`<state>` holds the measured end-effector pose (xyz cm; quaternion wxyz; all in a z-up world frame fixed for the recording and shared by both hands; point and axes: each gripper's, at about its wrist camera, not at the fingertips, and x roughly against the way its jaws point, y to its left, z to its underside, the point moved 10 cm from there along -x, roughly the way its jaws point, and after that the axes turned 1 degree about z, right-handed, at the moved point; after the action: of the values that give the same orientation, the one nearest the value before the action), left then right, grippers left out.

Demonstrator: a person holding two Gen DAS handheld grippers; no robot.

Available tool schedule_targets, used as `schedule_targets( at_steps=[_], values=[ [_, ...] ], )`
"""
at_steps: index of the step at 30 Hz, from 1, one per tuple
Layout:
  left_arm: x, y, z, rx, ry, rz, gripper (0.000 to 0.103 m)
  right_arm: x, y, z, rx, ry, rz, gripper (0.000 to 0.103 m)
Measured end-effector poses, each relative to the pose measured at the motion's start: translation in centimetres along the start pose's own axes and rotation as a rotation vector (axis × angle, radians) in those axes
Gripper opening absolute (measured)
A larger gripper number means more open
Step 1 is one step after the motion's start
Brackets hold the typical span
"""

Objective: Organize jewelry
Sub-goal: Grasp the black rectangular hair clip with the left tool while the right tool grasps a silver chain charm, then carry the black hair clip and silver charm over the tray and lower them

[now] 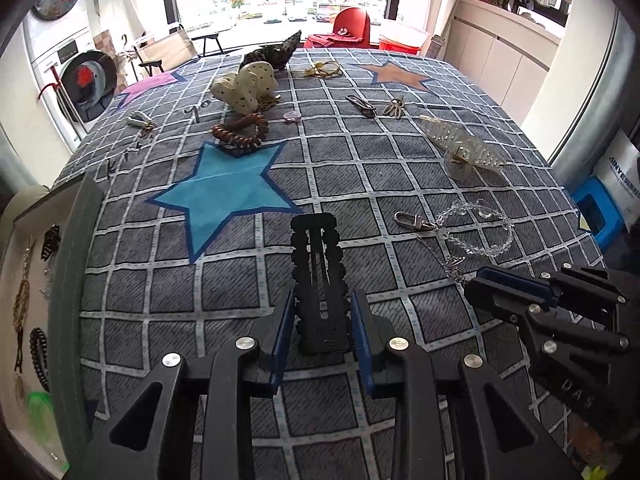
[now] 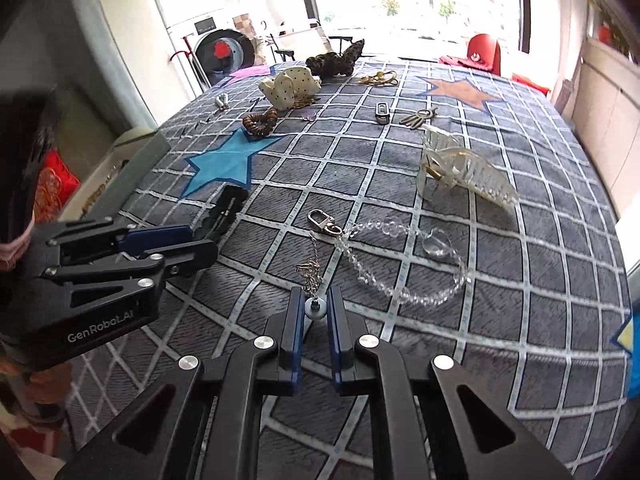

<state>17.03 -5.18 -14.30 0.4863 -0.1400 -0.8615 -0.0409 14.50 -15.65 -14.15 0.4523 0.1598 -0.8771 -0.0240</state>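
2 grips set: left gripper (image 1: 322,320) clamps the black hair clip (image 1: 318,280); right gripper (image 2: 314,312) pinches the pendant bead (image 2: 314,307). Next, probably carry the clip toward the tray (image 1: 76,280) at 9 o'clock.

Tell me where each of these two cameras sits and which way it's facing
Left wrist: rides the left tool, looking forward and down across the grid tablecloth toward the window; its fingers clamp a black hair clip; the right tool shows at right.
Right wrist: rides the right tool, same heading; its fingers pinch a small round charm; the left tool shows at left.
Shared: blue star, clear claw clip, crystal bead bracelet.
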Motion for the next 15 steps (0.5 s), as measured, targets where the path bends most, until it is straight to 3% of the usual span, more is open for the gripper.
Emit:
schedule_targets(
  at_steps=[8, 15],
  values=[
    [3.6, 1.3, 0.6, 0.03, -0.059, 0.001, 0.031, 1.3, 1.3, 0.0, -0.095, 0.026, -0.076, 0.012],
    [6.9, 3.8, 0.8, 0.063, -0.114, -0.023, 0.031, 2.7, 4.3, -1.5, -0.091, 0.014, -0.126, 0.012]
  ],
)
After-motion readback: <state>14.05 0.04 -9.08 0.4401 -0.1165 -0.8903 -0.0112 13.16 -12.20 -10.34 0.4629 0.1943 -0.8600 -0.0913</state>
